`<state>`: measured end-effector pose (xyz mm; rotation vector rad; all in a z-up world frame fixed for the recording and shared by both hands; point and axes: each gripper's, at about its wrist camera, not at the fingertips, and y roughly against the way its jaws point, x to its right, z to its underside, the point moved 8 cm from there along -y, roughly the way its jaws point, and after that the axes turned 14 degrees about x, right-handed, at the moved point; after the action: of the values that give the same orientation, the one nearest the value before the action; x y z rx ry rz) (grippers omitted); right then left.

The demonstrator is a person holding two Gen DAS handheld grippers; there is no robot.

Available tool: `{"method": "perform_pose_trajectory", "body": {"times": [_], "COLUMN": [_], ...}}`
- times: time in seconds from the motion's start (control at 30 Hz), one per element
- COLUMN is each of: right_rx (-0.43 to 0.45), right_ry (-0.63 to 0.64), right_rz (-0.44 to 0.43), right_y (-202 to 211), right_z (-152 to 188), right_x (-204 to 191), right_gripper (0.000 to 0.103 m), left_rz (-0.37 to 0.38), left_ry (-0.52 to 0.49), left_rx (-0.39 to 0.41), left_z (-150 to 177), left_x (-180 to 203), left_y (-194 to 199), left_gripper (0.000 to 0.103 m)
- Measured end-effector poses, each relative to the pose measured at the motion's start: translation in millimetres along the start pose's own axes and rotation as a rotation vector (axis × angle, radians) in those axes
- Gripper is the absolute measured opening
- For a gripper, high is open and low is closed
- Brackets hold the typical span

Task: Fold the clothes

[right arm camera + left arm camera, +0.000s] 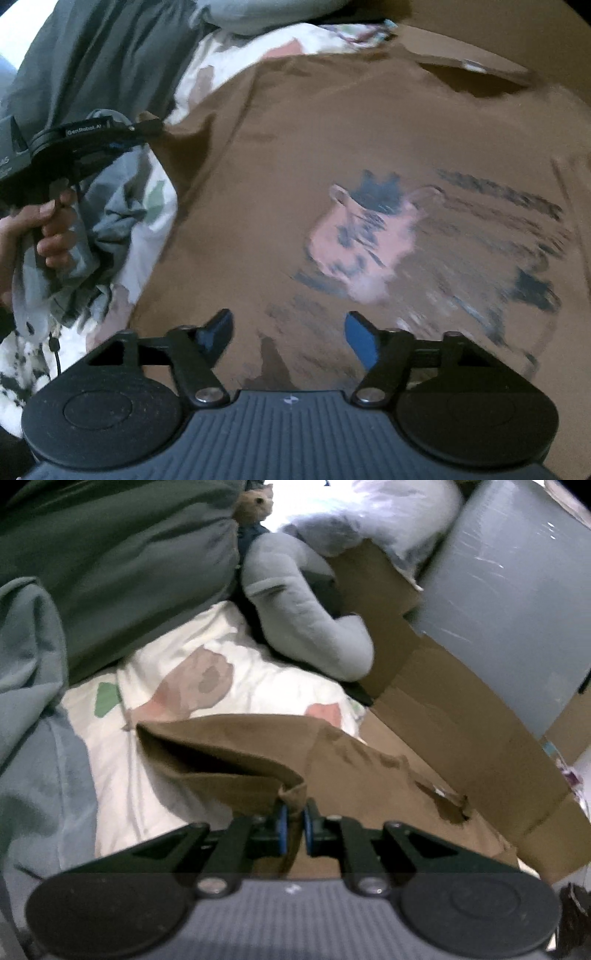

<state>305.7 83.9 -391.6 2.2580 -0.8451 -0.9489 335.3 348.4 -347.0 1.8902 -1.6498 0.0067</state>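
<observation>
Both grippers differ: left gripper [293, 818] pinches brown shirt [332, 129], right gripper [288, 332] seemingly open above it

The shirt [332, 177] is spread on the printed bedsheet [177, 679]; cardboard [454, 709] is seen at its right, pillows [110, 565] probably behind it.
</observation>
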Motion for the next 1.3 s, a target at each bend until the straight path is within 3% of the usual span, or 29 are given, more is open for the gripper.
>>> {"method": "perform_pose_trajectory", "body": {"times": [0.17, 0.23, 0.33, 0.53, 0.8, 1.3], "right_rx": [0.063, 0.08, 0.104, 0.119, 0.151, 0.179], "right_ry": [-0.046, -0.08, -0.174, -0.338, -0.469, -0.553], "right_rz": [-0.081, -0.108, -0.14, -0.182, -0.162, -0.175], "right_y": [-34, -48, -71, -111, -136, -150], "right_z": [-13, -15, -12, 0, -4, -6], "right_x": [-27, -37, -51, -75, -72, -75], "right_gripper": [0.048, 0.033, 0.021, 0.011, 0.01, 0.011], "left_rz": [0.027, 0.04, 0.062, 0.101, 0.155, 0.258], "left_ry": [-0.039, -0.05, -0.068, -0.102, -0.114, -0.133], "left_rx": [-0.028, -0.038, -0.053, -0.071, -0.06, -0.127], "left_z": [-1, 0, 2, 6, 8, 31], "left_x": [2, 3, 5, 8, 16, 32], "left_y": [-1, -2, -2, 3, 13, 12], "left_gripper": [0.009, 0.009, 0.009, 0.009, 0.008, 0.007]}}
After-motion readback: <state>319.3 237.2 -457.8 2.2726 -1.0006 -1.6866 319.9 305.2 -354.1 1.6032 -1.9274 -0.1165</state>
